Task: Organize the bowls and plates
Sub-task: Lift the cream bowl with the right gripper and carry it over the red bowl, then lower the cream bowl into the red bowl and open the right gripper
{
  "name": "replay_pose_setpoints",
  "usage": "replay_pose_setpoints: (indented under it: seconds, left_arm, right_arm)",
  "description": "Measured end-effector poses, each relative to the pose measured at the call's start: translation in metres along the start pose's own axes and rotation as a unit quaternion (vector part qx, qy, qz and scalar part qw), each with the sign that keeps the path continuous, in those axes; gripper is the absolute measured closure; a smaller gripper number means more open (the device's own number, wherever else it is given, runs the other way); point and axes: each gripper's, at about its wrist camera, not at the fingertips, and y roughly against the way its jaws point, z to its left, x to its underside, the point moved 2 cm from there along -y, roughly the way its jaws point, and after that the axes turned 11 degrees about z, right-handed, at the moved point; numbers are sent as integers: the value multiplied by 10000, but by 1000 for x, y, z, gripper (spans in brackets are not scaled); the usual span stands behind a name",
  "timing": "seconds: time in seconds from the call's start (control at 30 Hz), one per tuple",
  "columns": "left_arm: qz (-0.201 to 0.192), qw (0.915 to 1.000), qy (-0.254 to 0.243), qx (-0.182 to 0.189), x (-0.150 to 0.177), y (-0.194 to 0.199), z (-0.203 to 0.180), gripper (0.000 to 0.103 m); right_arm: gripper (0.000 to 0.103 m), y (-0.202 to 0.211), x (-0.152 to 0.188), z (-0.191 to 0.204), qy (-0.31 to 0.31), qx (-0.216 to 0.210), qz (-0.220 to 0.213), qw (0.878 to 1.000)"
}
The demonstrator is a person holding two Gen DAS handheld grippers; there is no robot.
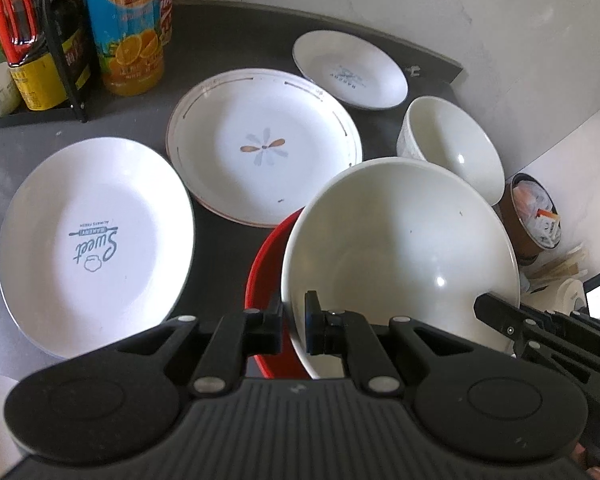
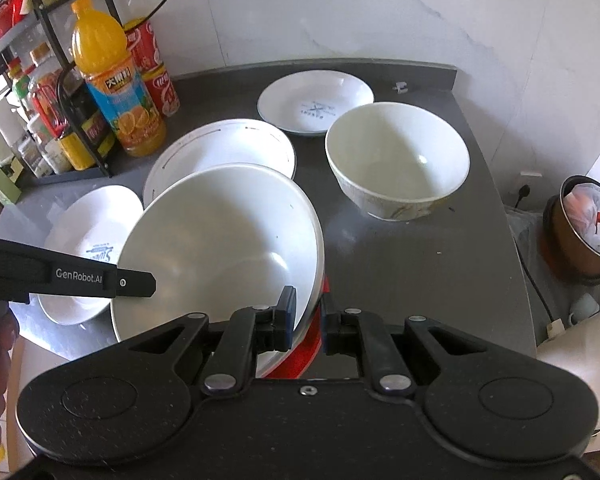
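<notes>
Large white bowl [image 1: 400, 248], tilted above a red bowl [image 1: 266, 280] near the surface's [image 2: 400, 248] front edge; left gripper [image 1: 294, 328] and right gripper [image 2: 306, 320] fingers each clamp its opposite rims.

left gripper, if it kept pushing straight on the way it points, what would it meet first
The left gripper is already shut on the rim of the big white bowl. Straight on lies that bowl's inner wall; beyond it probably the flower plate, though depth is unclear.
</notes>
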Motion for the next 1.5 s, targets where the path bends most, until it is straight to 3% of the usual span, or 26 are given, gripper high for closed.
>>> replay_pose_setpoints:
  seconds: [0.47,0.9,1.17,1.33,1.4,1.5]
  left_arm:
    - [178,9997,5,-184,2,-14,-3,96]
    - [331,9991,84,-239,-4,-21,1,96]
    - [431,9988,144,-172,-7,-22,2,91]
    - [330,9993,49,-183,-12,-11,-2,80]
    - [259,9994,34,-230,-14,-7,-6,61]
    - [-43,9988,-26,-487,-15,3,-12,44]
  right_arm:
    - [90,-17,6,3,154,78,237,9996]
    - [82,-28,4,5,242,14,410,9989]
    - [76,-20,5,0,225,-71,225,9995]
    - [65,-14,3,-10,39,-177,135,9997]
    - [56,-11,3,-13,-13,-214,73,9997]
    - [52,-7,1,-20,-99,-236,-26,9997]
